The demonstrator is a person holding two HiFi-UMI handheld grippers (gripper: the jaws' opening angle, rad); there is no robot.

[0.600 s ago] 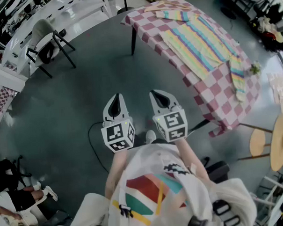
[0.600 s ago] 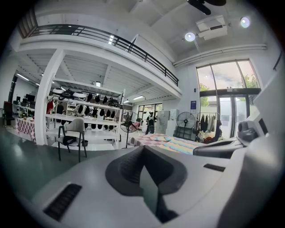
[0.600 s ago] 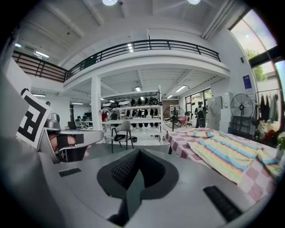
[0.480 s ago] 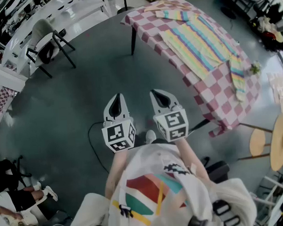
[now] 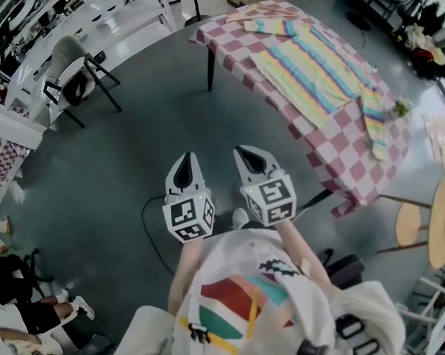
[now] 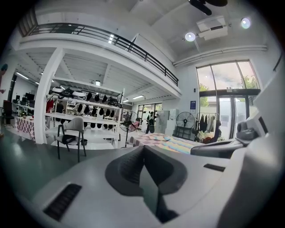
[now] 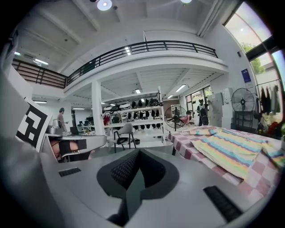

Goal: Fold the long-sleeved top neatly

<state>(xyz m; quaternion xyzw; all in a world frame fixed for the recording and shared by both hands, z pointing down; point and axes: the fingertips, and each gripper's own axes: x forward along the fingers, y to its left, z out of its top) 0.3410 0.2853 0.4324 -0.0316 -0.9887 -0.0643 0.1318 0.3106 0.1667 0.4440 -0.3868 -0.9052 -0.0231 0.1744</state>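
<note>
**Head view.** The person stands on the floor (image 5: 112, 170), well apart from the counter (image 5: 339, 157). The left claw (image 5: 184, 167) and right claw (image 5: 252, 158) are held side by side in front of the chest. Both point forward and slightly down over bare floor. The top (image 5: 317, 66) lies spread flat on the counter's checked cloth, far and to the right of both claws. One sleeve (image 5: 375, 126) hangs over the counter's right edge. Nothing touches the garment. A chair (image 5: 74, 65) stands far left, and a cable (image 5: 147, 220) lies on the floor near the feet.

**Left gripper view.** The jaws are pressed together with nothing between them. The chair shows at left. The striped top on the counter shows beyond the jaw tips, toward the right and far off.

**Right gripper view.** The jaws meet fully, and this claw is empty too. The top and counter fill the right side and look nearer here than in the left gripper view.

**Assessment.**
- Both claws being closed, empty and level suits carrying them toward the work rather than handling anything.
- The folding appears not to have begun.
- The top lies flat, probably so that the folds can be made cleanly.
- The hanging sleeve will likely need drawing back onto the cloth first.
- The next move calls for closing the distance to the counter and opening a claw before any grasp.
</note>
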